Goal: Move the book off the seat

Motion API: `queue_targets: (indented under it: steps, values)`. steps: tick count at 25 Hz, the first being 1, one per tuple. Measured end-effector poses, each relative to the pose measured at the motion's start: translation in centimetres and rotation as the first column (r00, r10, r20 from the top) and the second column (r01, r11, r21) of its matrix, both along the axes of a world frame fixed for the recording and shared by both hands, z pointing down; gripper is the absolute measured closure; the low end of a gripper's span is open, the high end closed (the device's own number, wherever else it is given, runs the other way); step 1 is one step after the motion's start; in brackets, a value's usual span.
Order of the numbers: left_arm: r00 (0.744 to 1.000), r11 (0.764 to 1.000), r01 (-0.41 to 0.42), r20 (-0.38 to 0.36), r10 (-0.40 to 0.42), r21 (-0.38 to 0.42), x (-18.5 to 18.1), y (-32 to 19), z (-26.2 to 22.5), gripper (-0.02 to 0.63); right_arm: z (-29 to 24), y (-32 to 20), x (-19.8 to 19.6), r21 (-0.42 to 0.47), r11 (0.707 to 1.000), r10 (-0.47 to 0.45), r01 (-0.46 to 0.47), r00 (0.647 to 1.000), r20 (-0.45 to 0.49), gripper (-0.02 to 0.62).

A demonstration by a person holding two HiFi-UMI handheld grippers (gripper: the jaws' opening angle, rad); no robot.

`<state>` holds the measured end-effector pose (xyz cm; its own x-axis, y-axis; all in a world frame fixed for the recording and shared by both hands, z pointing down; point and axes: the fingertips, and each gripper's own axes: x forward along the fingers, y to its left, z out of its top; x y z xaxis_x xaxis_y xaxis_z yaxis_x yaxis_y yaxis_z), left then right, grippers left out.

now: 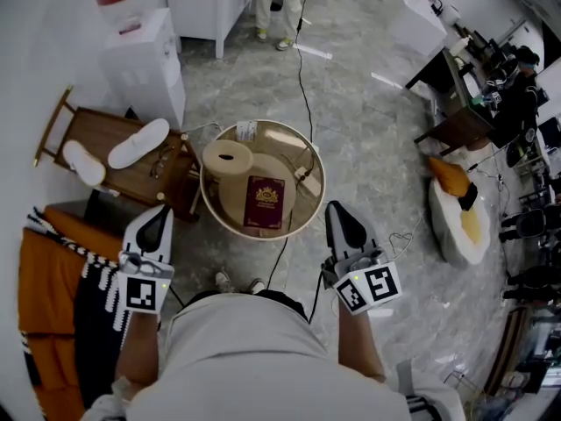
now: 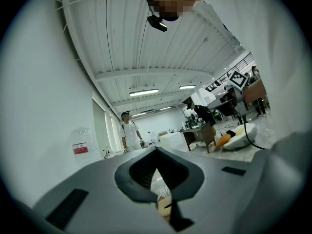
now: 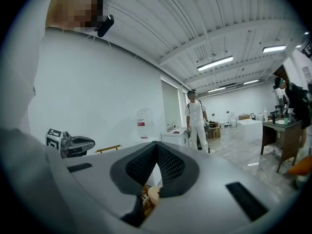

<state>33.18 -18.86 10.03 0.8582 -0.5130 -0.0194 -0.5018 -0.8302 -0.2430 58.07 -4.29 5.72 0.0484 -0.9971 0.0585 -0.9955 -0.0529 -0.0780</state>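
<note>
Grey marbled floor (image 1: pixel 351 121) spreads out beneath us. Our left gripper (image 1: pixel 157 222) and right gripper (image 1: pixel 340 219) each have their jaws pressed together with nothing between them. They sit on either side of the round wooden seat (image 1: pixel 203 191), and neither touches it. The dark red book with a gold crest (image 1: pixel 264 202) lies flat on that seat, on the side nearer us, just beside a pale beige roll (image 1: pixel 228 158). Further left, a low brown wooden bench (image 1: pixel 96 130) bears two white slippers (image 1: pixel 138 143).
</note>
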Motion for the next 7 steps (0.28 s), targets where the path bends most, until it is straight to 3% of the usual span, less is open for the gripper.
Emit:
queue_targets:
  steps: [7]
  values:
    - [1.0,1.0,-0.015,0.022,0.015,0.001,-0.91,0.32,0.34,0.591,-0.25,0.16,-1.02,-0.005,1.0,0.005,-0.005,1.0,-0.012,0.574]
